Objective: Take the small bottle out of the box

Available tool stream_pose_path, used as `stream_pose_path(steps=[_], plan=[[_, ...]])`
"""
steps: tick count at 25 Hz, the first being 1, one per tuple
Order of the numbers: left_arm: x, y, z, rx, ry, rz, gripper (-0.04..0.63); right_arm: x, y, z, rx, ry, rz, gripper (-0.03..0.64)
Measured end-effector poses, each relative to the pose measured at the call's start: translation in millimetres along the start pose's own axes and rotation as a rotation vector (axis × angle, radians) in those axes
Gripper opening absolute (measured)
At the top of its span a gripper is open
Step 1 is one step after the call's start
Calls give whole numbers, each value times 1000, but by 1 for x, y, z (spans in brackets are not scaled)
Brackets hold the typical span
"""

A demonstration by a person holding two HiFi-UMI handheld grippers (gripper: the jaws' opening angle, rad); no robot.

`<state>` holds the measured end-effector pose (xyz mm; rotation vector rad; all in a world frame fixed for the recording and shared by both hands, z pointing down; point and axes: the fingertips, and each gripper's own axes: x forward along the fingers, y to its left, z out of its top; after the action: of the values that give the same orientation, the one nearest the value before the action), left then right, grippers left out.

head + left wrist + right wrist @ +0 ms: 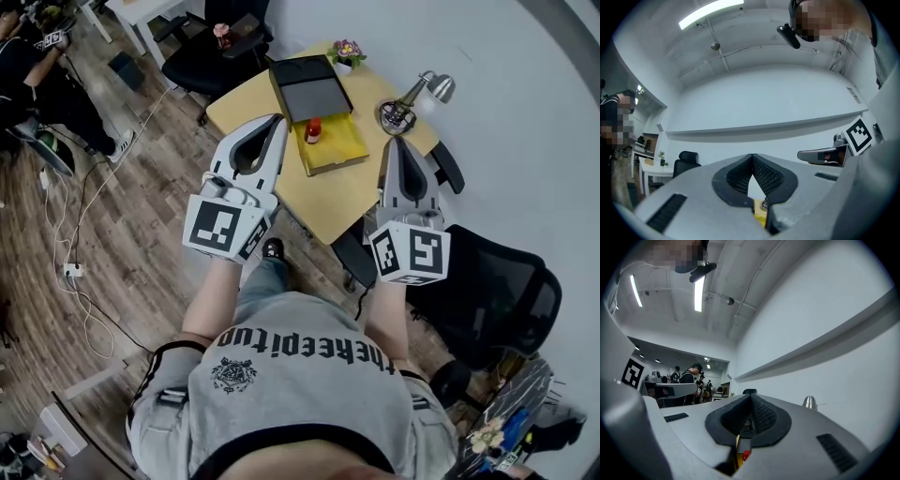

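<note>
Small bottle, red cap, upright inside the open box. It sits on the yellow tray near the tray's 11 o'clock corner, and nothing touches it. The black lid lies at 12 o'clock from the bottle, butted against the tray's far edge. Box is on a yellow table.

Left gripper is at 9 o'clock from the bottle, just beside the tray's left edge, over the table corner. Its jaws are closed together and empty. The left gripper view confirms the pads meet at the tips, with only a sliver of yellow showing in the gap below them.

Right gripper is at 3 o'clock from the bottle, past the tray's right edge and apart from the box. Its jaws are also pressed together with nothing held. In the right gripper view the tips touch, and a small red spot, likely the bottle cap, shows through the gap lower down.

Desk lamp at 2 o'clock from the bottle, near the right gripper tip. Flower pot at 1 o'clock, on the table's far edge beyond the lid. Black office chair at 4 o'clock, off the table. Wood floor at 8 o'clock.
</note>
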<state>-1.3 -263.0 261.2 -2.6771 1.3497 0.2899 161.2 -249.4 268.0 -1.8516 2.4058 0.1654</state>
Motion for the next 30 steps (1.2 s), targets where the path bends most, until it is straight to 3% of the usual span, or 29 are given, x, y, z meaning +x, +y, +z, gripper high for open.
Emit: stream_pose_path(steps=[14, 30], plan=[[77, 63, -23, -18, 14, -67, 3, 91, -14, -14, -13, 10, -54, 2], [127, 109, -81, -66, 98, -152, 3, 149, -21, -74, 34, 117, -135, 2]])
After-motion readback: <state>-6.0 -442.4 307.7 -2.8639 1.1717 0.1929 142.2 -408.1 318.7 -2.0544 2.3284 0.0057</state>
